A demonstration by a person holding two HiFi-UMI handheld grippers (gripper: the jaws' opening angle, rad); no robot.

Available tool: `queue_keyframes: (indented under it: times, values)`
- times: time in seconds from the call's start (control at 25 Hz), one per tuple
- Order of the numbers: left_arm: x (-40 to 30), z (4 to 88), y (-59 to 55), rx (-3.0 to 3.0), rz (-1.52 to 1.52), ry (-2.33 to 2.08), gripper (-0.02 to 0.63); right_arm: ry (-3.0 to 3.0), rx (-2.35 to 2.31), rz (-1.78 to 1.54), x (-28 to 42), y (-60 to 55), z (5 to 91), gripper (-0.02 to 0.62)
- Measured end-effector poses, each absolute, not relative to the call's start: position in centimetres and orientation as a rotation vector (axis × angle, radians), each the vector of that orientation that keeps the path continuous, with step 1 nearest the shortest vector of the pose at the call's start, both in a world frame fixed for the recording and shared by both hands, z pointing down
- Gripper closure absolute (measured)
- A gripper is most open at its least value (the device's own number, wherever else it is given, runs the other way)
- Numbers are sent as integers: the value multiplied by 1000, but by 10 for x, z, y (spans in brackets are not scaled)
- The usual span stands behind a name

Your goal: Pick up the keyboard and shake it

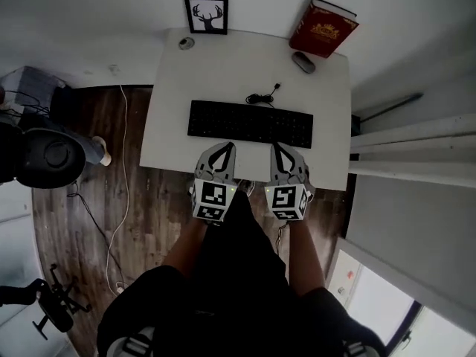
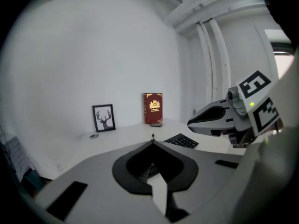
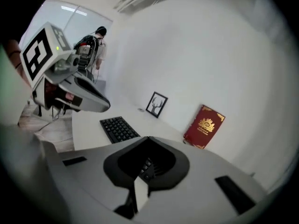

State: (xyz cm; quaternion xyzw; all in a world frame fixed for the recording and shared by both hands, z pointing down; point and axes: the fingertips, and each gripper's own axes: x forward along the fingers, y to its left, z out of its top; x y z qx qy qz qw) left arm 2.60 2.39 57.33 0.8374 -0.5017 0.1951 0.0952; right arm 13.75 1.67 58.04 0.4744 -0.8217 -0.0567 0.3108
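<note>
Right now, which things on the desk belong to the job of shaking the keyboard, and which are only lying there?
For the job:
keyboard
left claw, shut, empty
right claw, shut, empty

Just lying about:
red book
deer picture
mouse
small round object

A white table (image 1: 171, 117) stands against a white wall, with a black keyboard (image 1: 250, 123) lying flat across its near half and a coiled black cable (image 1: 264, 95) just behind it. Along the back edge stand a framed deer picture (image 1: 207, 14) and a red book (image 1: 323, 27). A small round thing (image 1: 186, 43) lies near the frame and a grey mouse (image 1: 303, 62) just before the book.
</note>
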Motion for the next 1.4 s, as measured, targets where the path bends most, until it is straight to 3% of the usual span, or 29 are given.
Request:
queue_keyframes:
  times: [0.2,0.76,0.96,1.4]
  values:
    - [27,540,79,2491,345,-1527,603,-2265,1411,-194,123,78,531,574]
    - [54,452,129,2641,278,-1601,603,-2440,1590,-273,139,136,433,575]
    - [105,417,144,2701,148,-1592,603,-2493,1602,-376,176,159,389,574]
    - [240,408,184,2786,104,-1482,603,-2535,1599,-427,276,191,376,574]
